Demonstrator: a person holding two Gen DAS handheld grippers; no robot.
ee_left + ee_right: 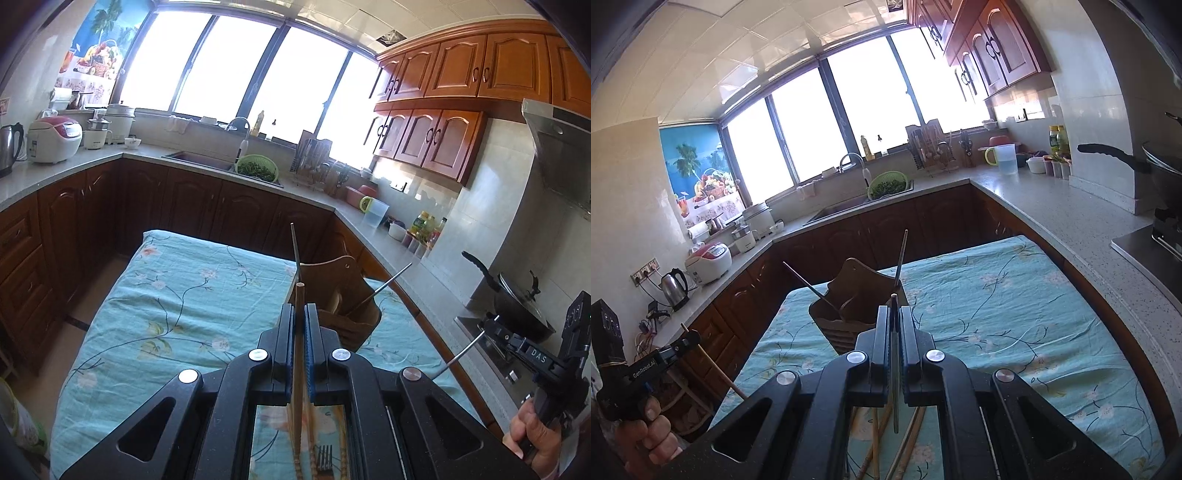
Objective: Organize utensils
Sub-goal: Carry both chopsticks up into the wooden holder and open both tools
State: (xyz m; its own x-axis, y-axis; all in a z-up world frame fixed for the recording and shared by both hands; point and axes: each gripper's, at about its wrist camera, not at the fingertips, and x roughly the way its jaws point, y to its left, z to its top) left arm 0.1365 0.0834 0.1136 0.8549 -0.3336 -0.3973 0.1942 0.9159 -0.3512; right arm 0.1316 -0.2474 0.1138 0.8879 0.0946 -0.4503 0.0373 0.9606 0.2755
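Note:
My left gripper (300, 306) is shut on a wooden chopstick (297, 369), whose tip pokes out above the fingers. Just ahead, a wooden utensil holder (343, 295) stands on the teal floral tablecloth (177, 295). One upright chopstick (294, 243) and a leaning metal one (391, 282) stand in it. My right gripper (894, 308) is shut on a thin metal chopstick (895, 387), close behind the holder (849, 306). Each gripper shows in the other's view: the right gripper (487, 326) with its metal stick, the left gripper (692, 336) with its wooden one.
A fork (325, 458) and several bamboo chopsticks (875, 435) lie on the cloth under the grippers. A counter (1052, 214) wraps around the table, with a sink (199, 158), a green colander (257, 168), a kettle (675, 284) and a wok (517, 299) on the stove.

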